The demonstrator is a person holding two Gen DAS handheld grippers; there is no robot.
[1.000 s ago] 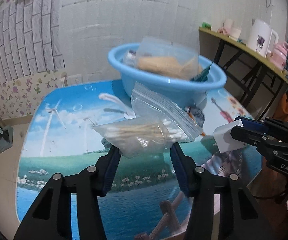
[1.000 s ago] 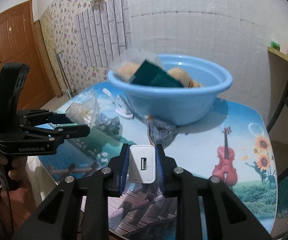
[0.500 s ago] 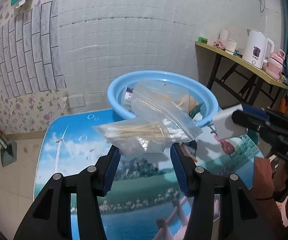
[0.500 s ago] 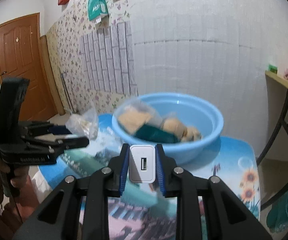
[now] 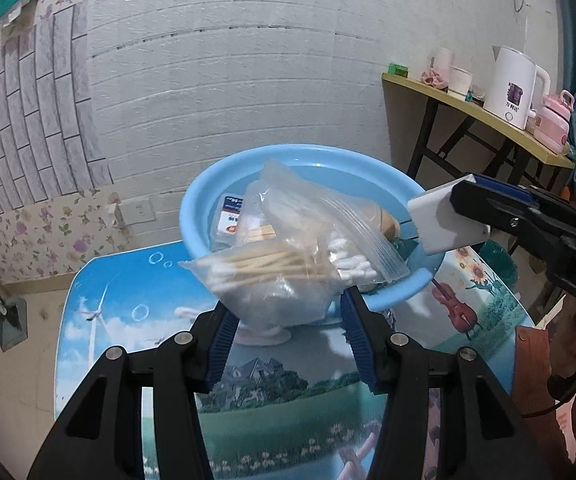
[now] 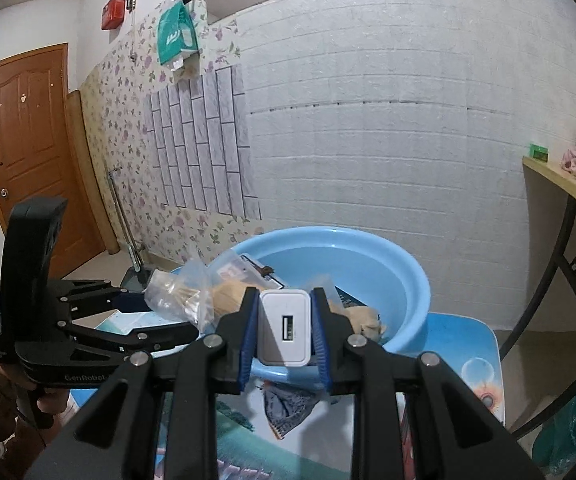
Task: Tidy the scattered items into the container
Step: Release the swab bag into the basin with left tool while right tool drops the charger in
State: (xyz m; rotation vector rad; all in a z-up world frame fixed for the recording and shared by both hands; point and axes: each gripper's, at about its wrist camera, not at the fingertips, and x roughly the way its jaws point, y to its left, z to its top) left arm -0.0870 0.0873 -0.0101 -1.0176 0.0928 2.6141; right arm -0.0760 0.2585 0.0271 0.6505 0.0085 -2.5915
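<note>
A clear zip bag of cotton swabs (image 5: 283, 272) is clamped in my left gripper (image 5: 288, 320), held in the air just in front of the blue basin (image 5: 207, 188). From the right wrist view the same bag (image 6: 179, 296) hangs at the basin's left rim, with the left gripper (image 6: 127, 312) behind it. My right gripper (image 6: 283, 332) is shut on a white USB charger (image 6: 285, 330), raised at the near rim of the blue basin (image 6: 400, 276). That charger (image 5: 444, 220) shows over the basin's right rim in the left wrist view. Several bagged and boxed items lie inside the basin.
The basin stands on a small table with a printed landscape top (image 5: 135, 312). A grey-blue pouch (image 6: 288, 408) lies on the table below the basin. A side table (image 5: 468, 108) with a white kettle (image 5: 514, 86) and cups stands to the right. A person's hand (image 6: 15, 392) holds the left gripper.
Both grippers have risen and moved towards the basin with their loads. The swab bag and the charger, earlier over the table, now hang at the basin's rim.
</note>
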